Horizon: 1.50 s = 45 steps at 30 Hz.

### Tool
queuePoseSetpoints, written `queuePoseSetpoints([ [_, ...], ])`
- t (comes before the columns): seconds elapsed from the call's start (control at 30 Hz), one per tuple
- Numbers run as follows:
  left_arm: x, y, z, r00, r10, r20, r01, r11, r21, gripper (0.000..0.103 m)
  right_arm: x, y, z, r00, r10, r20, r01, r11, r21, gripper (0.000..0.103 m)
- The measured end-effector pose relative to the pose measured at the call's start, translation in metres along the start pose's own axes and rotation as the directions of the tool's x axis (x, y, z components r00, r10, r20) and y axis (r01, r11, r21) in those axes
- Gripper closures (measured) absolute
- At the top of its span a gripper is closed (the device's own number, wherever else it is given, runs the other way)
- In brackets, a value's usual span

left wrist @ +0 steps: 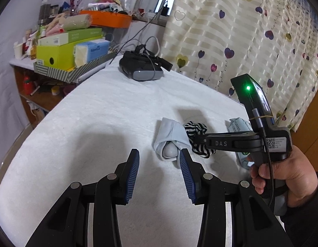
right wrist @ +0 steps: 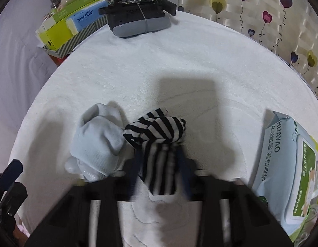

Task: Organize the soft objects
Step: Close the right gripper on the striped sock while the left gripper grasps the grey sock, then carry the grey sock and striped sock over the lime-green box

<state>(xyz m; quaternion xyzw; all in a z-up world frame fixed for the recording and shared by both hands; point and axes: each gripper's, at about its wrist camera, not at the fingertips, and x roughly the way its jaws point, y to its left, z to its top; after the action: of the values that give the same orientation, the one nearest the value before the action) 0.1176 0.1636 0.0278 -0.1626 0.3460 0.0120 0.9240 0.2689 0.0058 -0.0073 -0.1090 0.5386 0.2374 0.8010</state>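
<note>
In the left wrist view, the left gripper point(left wrist: 159, 158) hovers with jaws apart and nothing between them; the pale blue sock point(left wrist: 170, 139) lies on the white towel point(left wrist: 97, 123) just ahead of its right finger. In the right wrist view, the right gripper point(right wrist: 161, 164) is clamped on the striped sock point(right wrist: 157, 131), with the blue sock touching it on the left and the wipes pack point(right wrist: 286, 164) off to the right.

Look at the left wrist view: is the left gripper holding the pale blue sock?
No. The left gripper stands open and empty above the white cloth, with the pale blue sock lying just beyond its fingertips.
</note>
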Motion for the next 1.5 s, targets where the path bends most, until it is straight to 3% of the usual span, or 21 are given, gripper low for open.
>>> queuePoseSetpoints([
  [0.13, 0.006, -0.007, 0.004, 1.0, -0.01, -0.007, 0.01, 1.0, 0.015, 0.056, -0.016, -0.005, -0.004, 0.999, 0.03, 0.046, -0.03, 0.999, 0.012, 0.089],
  [0.47, 0.053, -0.027, 0.018, 0.998, -0.013, -0.067, 0.017, 0.998, 0.06, 0.055, -0.066, -0.021, -0.022, 0.983, 0.07, 0.168, -0.077, 0.996, 0.033, 0.09],
  [0.73, 0.096, -0.028, 0.022, 0.991, 0.031, -0.132, -0.021, 0.997, 0.07, 0.055, -0.075, -0.031, -0.03, 0.976, 0.104, 0.193, -0.115, 0.992, 0.049, 0.09],
  [0.93, 0.104, -0.034, 0.02, 0.99, 0.056, -0.131, -0.043, 0.995, 0.094, 0.057, -0.078, -0.033, -0.035, 0.972, 0.116, 0.202, -0.128, 0.99, 0.051, 0.09],
  [1.13, 0.091, -0.035, 0.02, 0.992, 0.055, -0.117, -0.044, 0.995, 0.089, 0.079, -0.088, -0.034, -0.042, 0.964, 0.134, 0.23, -0.151, 0.987, 0.057, 0.09],
  [1.5, 0.011, -0.054, 0.009, 0.998, -0.062, 0.006, 0.061, 0.996, 0.06, 0.082, -0.136, -0.031, -0.079, 0.923, 0.167, 0.347, -0.191, 0.981, 0.035, 0.09],
])
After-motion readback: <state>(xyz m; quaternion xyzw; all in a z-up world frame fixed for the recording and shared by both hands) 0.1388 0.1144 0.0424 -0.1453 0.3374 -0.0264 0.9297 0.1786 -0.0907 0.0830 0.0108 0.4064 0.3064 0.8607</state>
